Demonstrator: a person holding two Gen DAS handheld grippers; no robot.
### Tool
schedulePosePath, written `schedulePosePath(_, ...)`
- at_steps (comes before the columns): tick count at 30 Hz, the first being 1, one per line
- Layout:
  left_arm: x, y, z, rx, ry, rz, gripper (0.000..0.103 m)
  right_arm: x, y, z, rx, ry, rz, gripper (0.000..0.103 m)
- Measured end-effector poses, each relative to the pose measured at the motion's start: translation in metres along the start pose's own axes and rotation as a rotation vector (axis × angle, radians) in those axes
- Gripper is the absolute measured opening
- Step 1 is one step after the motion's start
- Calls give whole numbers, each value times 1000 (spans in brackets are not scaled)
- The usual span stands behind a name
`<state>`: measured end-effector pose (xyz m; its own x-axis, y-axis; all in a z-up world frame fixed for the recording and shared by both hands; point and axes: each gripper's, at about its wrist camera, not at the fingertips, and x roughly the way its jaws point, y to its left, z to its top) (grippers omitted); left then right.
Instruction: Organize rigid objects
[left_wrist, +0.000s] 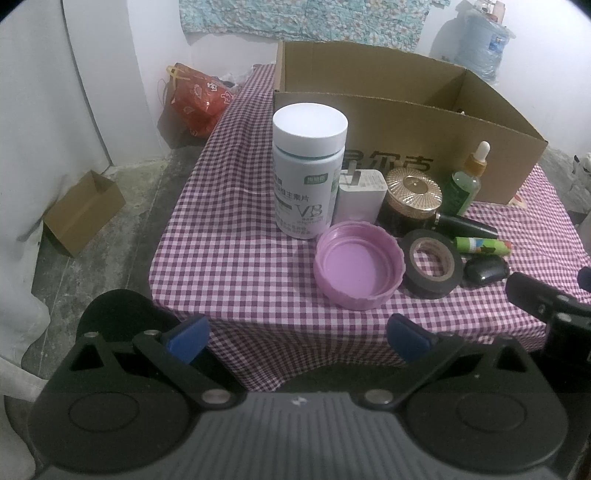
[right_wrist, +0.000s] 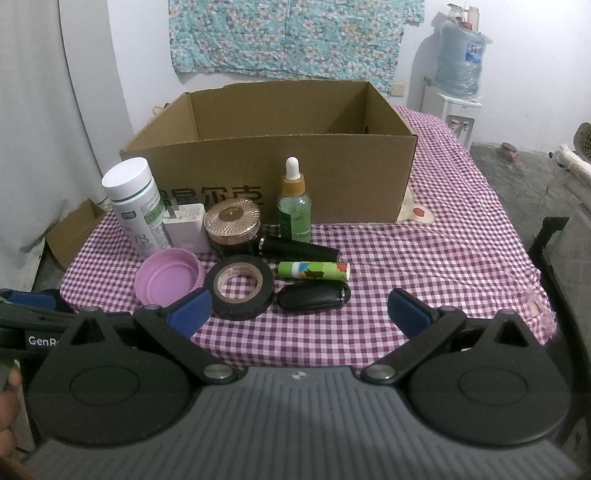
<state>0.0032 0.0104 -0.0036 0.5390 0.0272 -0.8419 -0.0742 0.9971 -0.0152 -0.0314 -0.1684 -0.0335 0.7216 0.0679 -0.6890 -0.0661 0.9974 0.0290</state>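
An open cardboard box (right_wrist: 332, 177) (left_wrist: 424, 140) stands at the back of the checked table. In front of it sit a white pill bottle (left_wrist: 308, 170) (right_wrist: 135, 203), a white charger (right_wrist: 186, 227), a gold-lidded jar (right_wrist: 232, 225), a green dropper bottle (right_wrist: 293, 206), a black tube (right_wrist: 299, 251), a green stick (right_wrist: 314, 271), a black key fob (right_wrist: 314, 297), a black tape roll (right_wrist: 240, 286) (left_wrist: 432, 267) and a pink lid (left_wrist: 358, 264) (right_wrist: 170, 280). My left gripper (left_wrist: 297, 338) is open and empty, short of the table's front edge. My right gripper (right_wrist: 299, 314) is open and empty, near the key fob.
The checked cloth (right_wrist: 443, 258) covers the table. A small cardboard box (left_wrist: 83, 212) and a red bag (left_wrist: 197, 99) lie on the floor at left. A water dispenser (right_wrist: 456, 88) stands at back right. A dark chair frame (right_wrist: 550, 251) is at right.
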Motion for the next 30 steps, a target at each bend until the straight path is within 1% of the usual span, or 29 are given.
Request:
schedulePosePath(18, 2, 1, -2, 4, 6, 3, 103, 1, 0, 0, 0, 0, -1, 102)
schedulePosePath(25, 10, -2, 1, 12, 16, 2, 103, 7, -2, 1, 11, 9, -3, 102)
schedulePosePath(29, 11, -5, 3, 33, -7, -22, 103, 12, -8, 3, 33, 1, -8, 102)
schedulePosePath(30, 10, -6, 3, 43, -25, -36, 103, 13, -12, 4, 45, -3, -6, 102)
